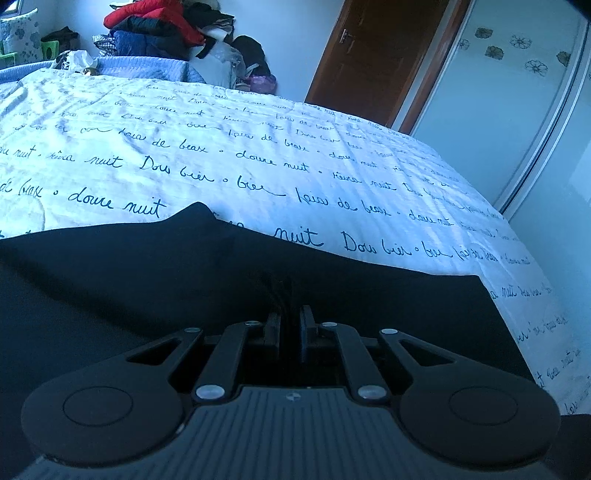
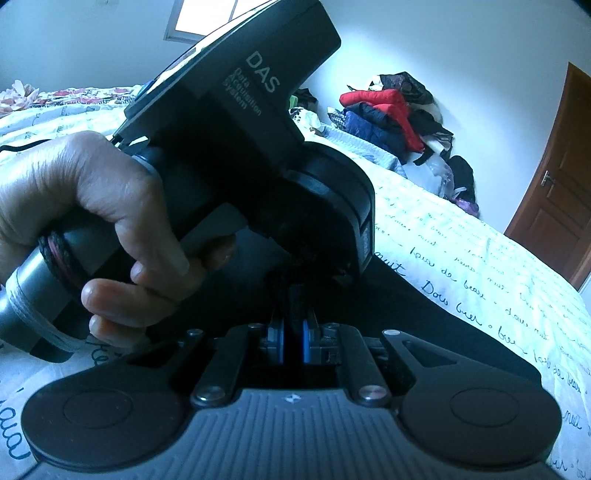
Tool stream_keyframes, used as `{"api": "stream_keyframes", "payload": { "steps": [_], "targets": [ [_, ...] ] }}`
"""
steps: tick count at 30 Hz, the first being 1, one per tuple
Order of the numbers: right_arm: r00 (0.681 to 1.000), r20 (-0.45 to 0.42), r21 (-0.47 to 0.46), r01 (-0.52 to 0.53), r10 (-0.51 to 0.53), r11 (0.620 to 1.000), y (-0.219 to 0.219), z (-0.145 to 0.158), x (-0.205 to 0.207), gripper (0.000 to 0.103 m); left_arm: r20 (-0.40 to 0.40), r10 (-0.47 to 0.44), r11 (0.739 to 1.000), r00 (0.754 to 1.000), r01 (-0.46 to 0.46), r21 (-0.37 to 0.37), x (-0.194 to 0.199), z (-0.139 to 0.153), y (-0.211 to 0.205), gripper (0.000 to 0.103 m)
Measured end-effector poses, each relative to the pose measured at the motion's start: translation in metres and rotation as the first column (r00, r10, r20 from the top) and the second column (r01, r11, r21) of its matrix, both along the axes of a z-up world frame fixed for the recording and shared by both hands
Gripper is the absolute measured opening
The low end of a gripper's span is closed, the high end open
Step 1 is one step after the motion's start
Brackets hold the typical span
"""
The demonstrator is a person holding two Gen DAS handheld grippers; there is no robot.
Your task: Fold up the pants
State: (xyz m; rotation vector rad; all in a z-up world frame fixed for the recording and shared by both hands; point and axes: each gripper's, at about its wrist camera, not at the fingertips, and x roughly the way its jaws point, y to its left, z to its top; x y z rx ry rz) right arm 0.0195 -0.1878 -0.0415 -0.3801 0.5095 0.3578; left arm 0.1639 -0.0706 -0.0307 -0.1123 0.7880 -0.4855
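Black pants (image 1: 147, 280) lie spread on the bed (image 1: 258, 147), over a white cover w/ script print, near its front edge. Left gripper (image 1: 290, 317) has its jaws pinched together on a bunched fold of the pants. Right gripper (image 2: 293, 321), blue pads nearly together, is clamped on dark cloth of the pants too, just beside the left gripper, whose handle the left hand (image 2: 81, 199) holds. Pile of clothes (image 1: 166, 29) sits at the far wall; brown door (image 1: 373, 55) to the right.

Left gripper (image 1: 290, 314) and right gripper (image 2: 293, 321) both pinched tight on cloth, close together, left hand (image 2: 92, 206) wrapped round its handle.
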Motion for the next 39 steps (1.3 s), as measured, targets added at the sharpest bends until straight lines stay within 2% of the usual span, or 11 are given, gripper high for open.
{"api": "stream_keyframes", "payload": {
  "steps": [9,23,31,34,36,39],
  "targets": [
    [1.000,-0.007,-0.006,0.003,-0.003,1.000,-0.001,-0.001,0.004,0.010,-0.002,0.003,1.000,1.000,-0.003,0.000,0.000,-0.001,0.001,0.016],
    [1.000,-0.006,-0.021,0.017,-0.017,1.000,0.002,-0.003,0.005,0.010,0.008,0.028,0.999,1.000,-0.028,0.019,-0.001,0.000,0.008,0.026],
    [1.000,0.000,-0.055,0.026,-0.026,0.998,0.005,-0.004,0.005,0.011,0.034,0.100,0.992,0.994,-0.102,0.070,-0.002,0.005,0.024,0.024],
    [1.000,0.001,-0.062,0.026,-0.026,0.998,0.005,-0.003,0.004,0.011,0.021,0.126,0.990,0.992,-0.127,0.062,-0.001,0.005,0.039,0.024],
    [1.000,-0.004,-0.040,0.023,-0.023,0.999,0.001,0.000,0.003,0.015,0.019,0.147,0.987,0.989,-0.148,0.063,-0.001,0.006,0.046,0.024],
    [1.000,-0.018,0.060,-0.010,0.011,0.998,-0.011,0.012,-0.003,0.024,0.037,0.169,0.982,0.985,-0.172,0.082,-0.003,0.009,0.053,0.024]
  ]
}}
